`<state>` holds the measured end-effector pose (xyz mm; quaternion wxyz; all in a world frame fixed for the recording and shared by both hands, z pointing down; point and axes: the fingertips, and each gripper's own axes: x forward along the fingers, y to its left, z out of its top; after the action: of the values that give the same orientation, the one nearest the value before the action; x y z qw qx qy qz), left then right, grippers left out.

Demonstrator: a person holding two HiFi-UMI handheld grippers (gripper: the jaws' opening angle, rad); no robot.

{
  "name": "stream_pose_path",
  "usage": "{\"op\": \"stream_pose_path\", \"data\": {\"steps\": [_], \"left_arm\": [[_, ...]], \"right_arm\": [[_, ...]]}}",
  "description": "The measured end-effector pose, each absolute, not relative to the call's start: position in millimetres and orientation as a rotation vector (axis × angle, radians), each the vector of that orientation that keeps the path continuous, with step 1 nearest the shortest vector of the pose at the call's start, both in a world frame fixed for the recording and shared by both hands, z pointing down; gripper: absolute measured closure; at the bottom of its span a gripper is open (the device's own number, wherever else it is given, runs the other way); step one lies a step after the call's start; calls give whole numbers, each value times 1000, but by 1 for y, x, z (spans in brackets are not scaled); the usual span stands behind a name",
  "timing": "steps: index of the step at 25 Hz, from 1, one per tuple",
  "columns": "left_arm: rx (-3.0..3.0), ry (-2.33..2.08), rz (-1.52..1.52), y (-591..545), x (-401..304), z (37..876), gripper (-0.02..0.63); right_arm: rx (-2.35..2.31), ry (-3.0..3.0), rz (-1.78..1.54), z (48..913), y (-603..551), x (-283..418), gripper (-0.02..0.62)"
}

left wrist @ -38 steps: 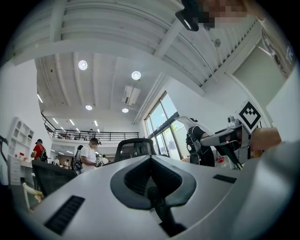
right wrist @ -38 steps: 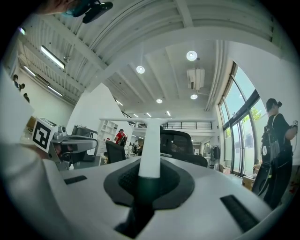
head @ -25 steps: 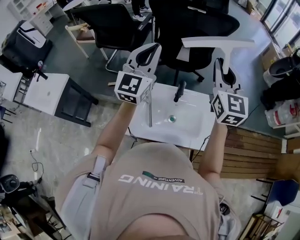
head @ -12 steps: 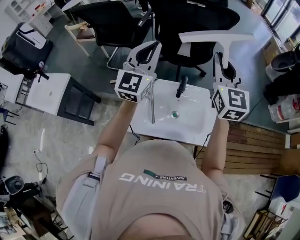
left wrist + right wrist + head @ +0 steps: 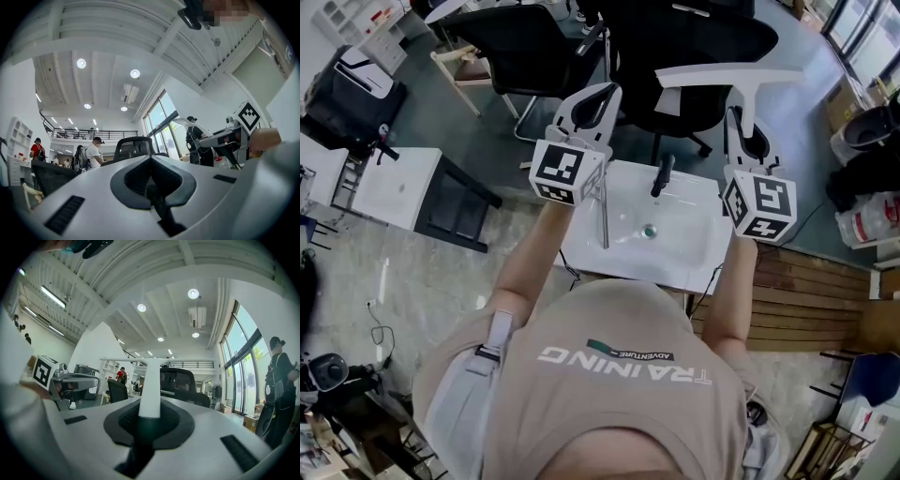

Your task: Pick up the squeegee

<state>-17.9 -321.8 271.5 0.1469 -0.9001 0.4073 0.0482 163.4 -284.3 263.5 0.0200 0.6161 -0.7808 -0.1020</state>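
Squeegee up in air ahead of you, beyond sink, in front of black chair. White handle runs straight out from your right tongs, pointing away from you. Long blade sits crosswise at far end, left to right, making T-shape. Right tongs nearly closed, clenched on handle's near end. Left tongs pressed together, nothing between, touching nothing, raised level beside right ones, over sink's left side.

Clamped between the fingers — white squeegee, handle upright, blade level on top, black chair behind.
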Motion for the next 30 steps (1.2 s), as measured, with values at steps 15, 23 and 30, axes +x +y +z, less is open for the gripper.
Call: {"op": "stream_pose_path", "data": {"steps": [15,23,30], "left_arm": [[-2593,1194,137,-316,-13,280,595],[-2598,1182,126,-316,-9,284,595],[-2593,1182,114,-313,-11,285,595]], "right_arm": [[1923,-2424,-313,271,-273,174,546],[1924,-2426,-282,279,-273,176,546],[1931,-2441,-265,282,-273,175,546]]}}
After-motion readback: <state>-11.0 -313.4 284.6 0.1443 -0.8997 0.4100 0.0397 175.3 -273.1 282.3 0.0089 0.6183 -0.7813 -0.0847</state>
